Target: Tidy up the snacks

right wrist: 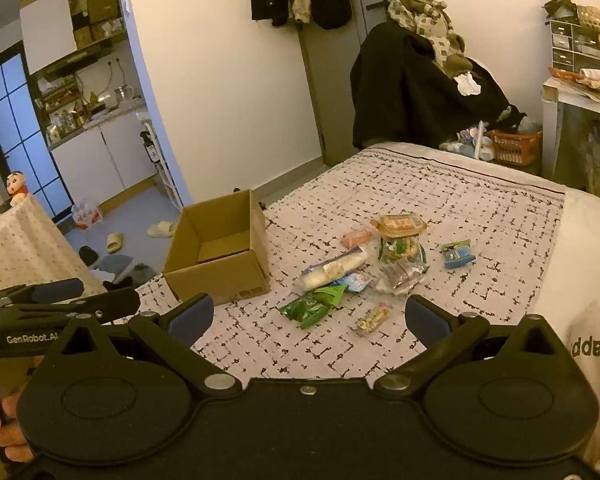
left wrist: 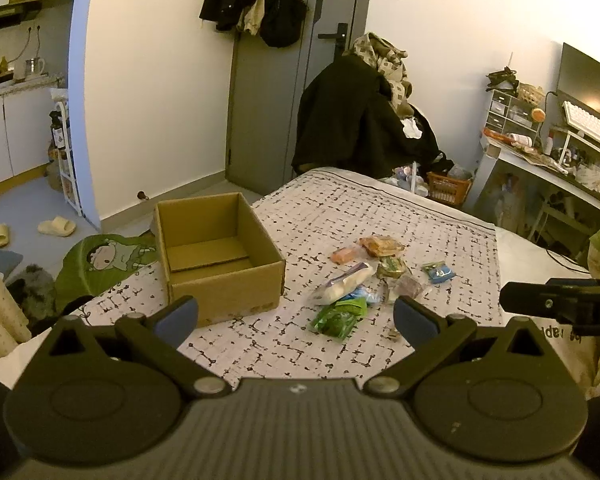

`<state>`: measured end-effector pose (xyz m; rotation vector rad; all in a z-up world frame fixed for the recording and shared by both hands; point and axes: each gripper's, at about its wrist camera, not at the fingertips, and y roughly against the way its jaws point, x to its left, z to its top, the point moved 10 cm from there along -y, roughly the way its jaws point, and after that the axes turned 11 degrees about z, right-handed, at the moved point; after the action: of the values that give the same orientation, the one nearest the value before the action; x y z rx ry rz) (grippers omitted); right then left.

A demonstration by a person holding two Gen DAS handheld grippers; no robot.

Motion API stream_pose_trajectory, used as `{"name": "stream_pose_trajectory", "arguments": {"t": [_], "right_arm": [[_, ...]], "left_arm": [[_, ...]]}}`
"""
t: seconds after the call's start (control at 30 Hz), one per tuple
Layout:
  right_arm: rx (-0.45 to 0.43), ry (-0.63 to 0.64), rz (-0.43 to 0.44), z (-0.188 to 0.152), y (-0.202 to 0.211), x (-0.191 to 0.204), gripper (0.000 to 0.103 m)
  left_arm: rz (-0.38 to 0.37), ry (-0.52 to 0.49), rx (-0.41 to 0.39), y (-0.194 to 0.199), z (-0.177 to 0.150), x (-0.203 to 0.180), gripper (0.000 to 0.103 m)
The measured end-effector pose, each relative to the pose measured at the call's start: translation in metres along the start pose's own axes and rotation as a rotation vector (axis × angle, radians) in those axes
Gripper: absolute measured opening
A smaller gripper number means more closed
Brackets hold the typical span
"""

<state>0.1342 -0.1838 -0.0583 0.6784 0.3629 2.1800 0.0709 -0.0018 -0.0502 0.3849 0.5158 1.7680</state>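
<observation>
An open, empty cardboard box (left wrist: 216,252) (right wrist: 220,248) stands on the patterned bedspread. To its right lie several loose snack packets: a green bag (left wrist: 338,316) (right wrist: 312,306), a long white pack (left wrist: 346,282) (right wrist: 334,266), an orange-brown pack (left wrist: 382,245) (right wrist: 400,224), a small pink one (left wrist: 344,255) (right wrist: 356,237) and a blue one (left wrist: 440,272) (right wrist: 458,254). My left gripper (left wrist: 296,314) is open, held above the bed short of the box and snacks. My right gripper (right wrist: 308,316) is open too, with nothing between its fingers, near the green bag.
The bed (left wrist: 380,208) fills the middle. A chair piled with dark clothes (left wrist: 360,120) stands at its far end beside a grey door (left wrist: 268,100). A cluttered desk (left wrist: 560,160) is at the right, an orange basket (right wrist: 512,146) on the floor, slippers (left wrist: 56,226) at the left.
</observation>
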Motion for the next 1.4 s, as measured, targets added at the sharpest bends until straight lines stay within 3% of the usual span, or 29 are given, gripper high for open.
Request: {"name": "stream_pose_trajectory", "arguments": {"t": [1.13,1.4], "right_arm": [[0.035,-0.025,0.002,-0.002,-0.014,-0.003,0.103],[0.026,-0.033,0.069,0.01,-0.023,-0.002,0.103]], "left_arm": [[0.01,-0.01,0.016,-0.011,-0.009,-0.002,0.103],[0.027,0.012,0.051,-0.03,-0.007,-0.004,0.103]]}}
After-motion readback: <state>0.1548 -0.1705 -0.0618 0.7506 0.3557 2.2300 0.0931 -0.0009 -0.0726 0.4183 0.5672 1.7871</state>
